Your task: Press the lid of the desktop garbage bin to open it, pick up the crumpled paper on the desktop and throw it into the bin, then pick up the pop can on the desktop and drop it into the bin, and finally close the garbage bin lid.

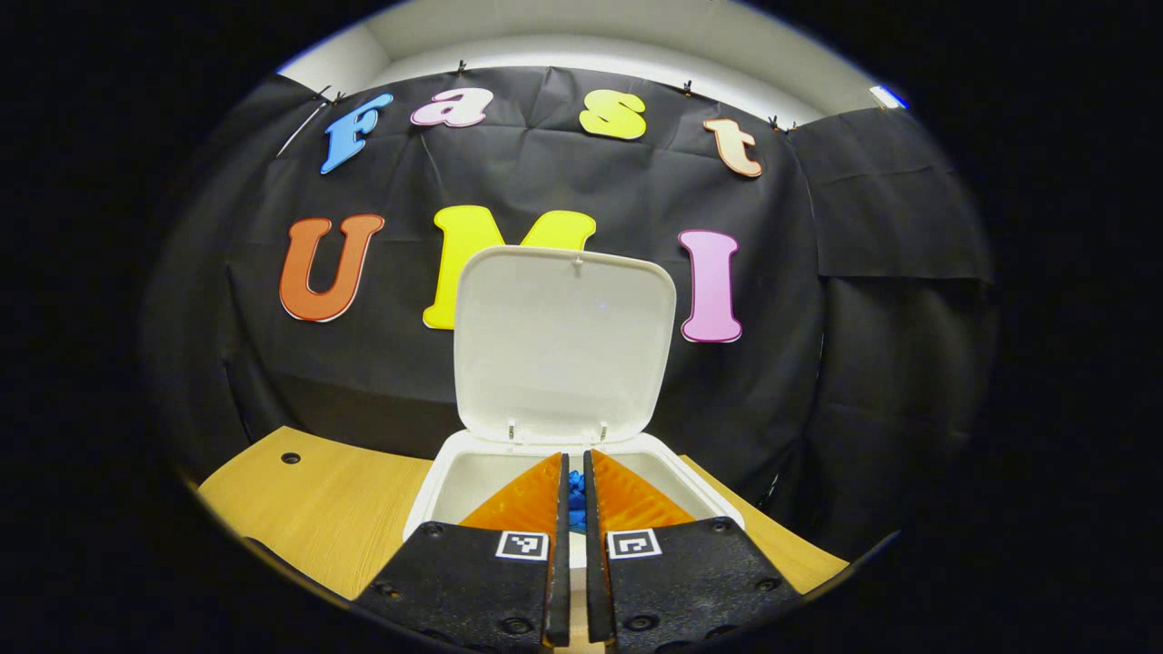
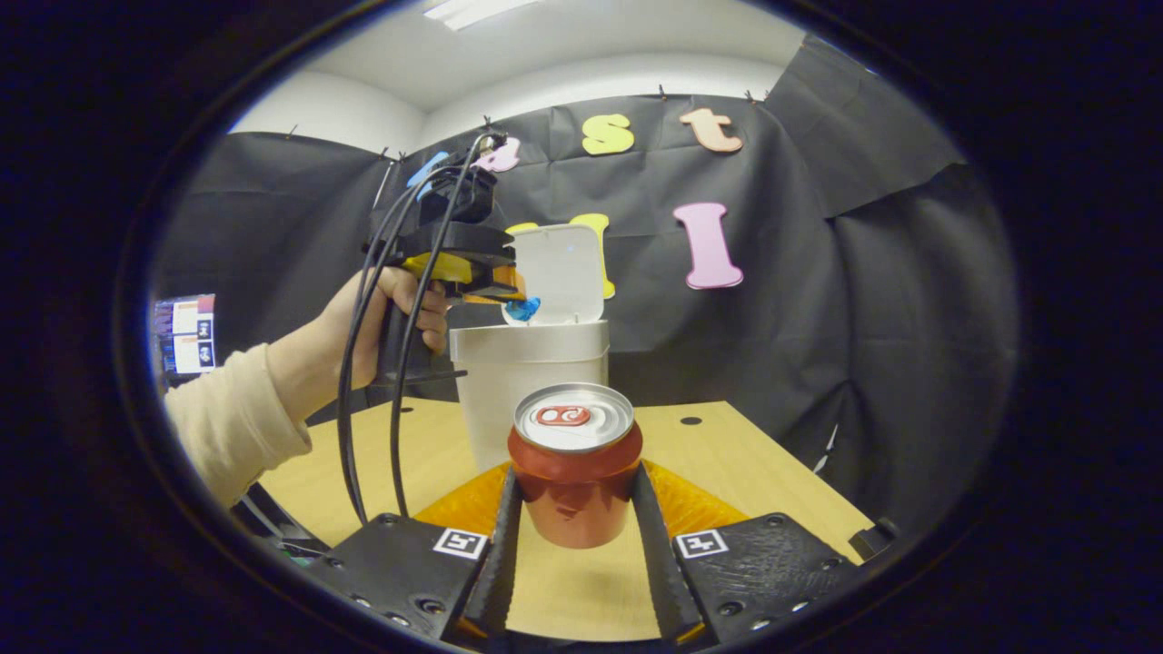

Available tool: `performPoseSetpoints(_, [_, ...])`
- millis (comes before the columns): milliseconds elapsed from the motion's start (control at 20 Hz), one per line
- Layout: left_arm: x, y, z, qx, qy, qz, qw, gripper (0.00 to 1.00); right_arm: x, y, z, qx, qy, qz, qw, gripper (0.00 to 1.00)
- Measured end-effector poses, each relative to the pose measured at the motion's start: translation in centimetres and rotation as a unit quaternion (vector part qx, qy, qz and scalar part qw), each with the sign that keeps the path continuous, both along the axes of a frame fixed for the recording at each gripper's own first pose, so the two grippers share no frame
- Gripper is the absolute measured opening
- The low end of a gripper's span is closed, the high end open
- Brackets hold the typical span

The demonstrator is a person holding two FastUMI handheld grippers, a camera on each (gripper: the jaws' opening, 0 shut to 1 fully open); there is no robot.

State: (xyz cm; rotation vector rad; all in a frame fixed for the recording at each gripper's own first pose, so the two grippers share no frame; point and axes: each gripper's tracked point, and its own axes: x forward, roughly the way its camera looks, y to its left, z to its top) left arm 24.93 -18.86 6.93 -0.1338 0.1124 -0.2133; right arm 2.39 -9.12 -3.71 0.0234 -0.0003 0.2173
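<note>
Over the bin (image 1: 436, 495), left gripper view: lid (image 1: 563, 341) stands fully up on its rear hinge, mouth open below. Left gripper (image 1: 574, 495) hangs just above the mouth, fingers nearly together, a thin gap between them. Blue crumpled paper (image 1: 575, 498) is wedged in that gap, pinched from both sides, directly above the bin's opening. Wooden desktop (image 1: 318, 500) runs out on either side of the bin.

Right gripper view: pop can (image 2: 574, 472) stands upright on the desktop (image 2: 727, 454), just in front of the bin (image 2: 531, 381). Right gripper (image 2: 574, 522) has its fingers spread wide to bracket the can, one on each side at the lower body; whether they press on it or only flank it, I cannot tell. Behind the can, a hand (image 2: 382, 318) holds the left gripper (image 2: 509, 295) over the bin's rim, blue paper (image 2: 522, 310) at its tip, raised lid (image 2: 559, 272) behind.

Handling, as judged: paper is light, soft, will drop on release. Can has a smooth, thin wall, likely slippery and easy to dent. Best taken mid-body across the width, gentle squeeze, kept upright until it is over the bin's mouth
</note>
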Motion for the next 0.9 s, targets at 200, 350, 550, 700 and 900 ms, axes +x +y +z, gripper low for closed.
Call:
performPoseSetpoints(200, [0.3, 0.0, 0.1, 0.02, -0.008, -0.001, 1.0, 0.11, 0.6, -0.5, -0.8, 0.002, 0.01, -0.001, 1.0, 0.6])
performPoseSetpoints(350, [0.3, -0.3, 0.0, 0.015, -0.01, -0.006, 1.0, 0.14, 1.0, -0.8, -1.1, 0.005, 0.017, -0.004, 1.0, 0.6])
performPoseSetpoints(550, [-0.5, -0.2, -0.6, 0.026, 0.007, -0.006, 1.0, 0.46, 0.8, -1.5, -1.3, 0.003, 0.017, -0.016, 1.0, 0.61])
performPoseSetpoints(700, [-1.9, 1.4, 0.1, 0.057, -0.018, 0.017, 0.998, 1.0, 0.7, -1.8, -1.2, 0.0, 0.014, -0.018, 1.0, 0.61])
performPoseSetpoints(900, [-4.9, 2.7, 2.3, 0.065, -0.069, 0.02, 0.995, 1.0, 0.9, -2.4, -0.1, 0.0, 0.004, -0.025, 1.0, 0.6])
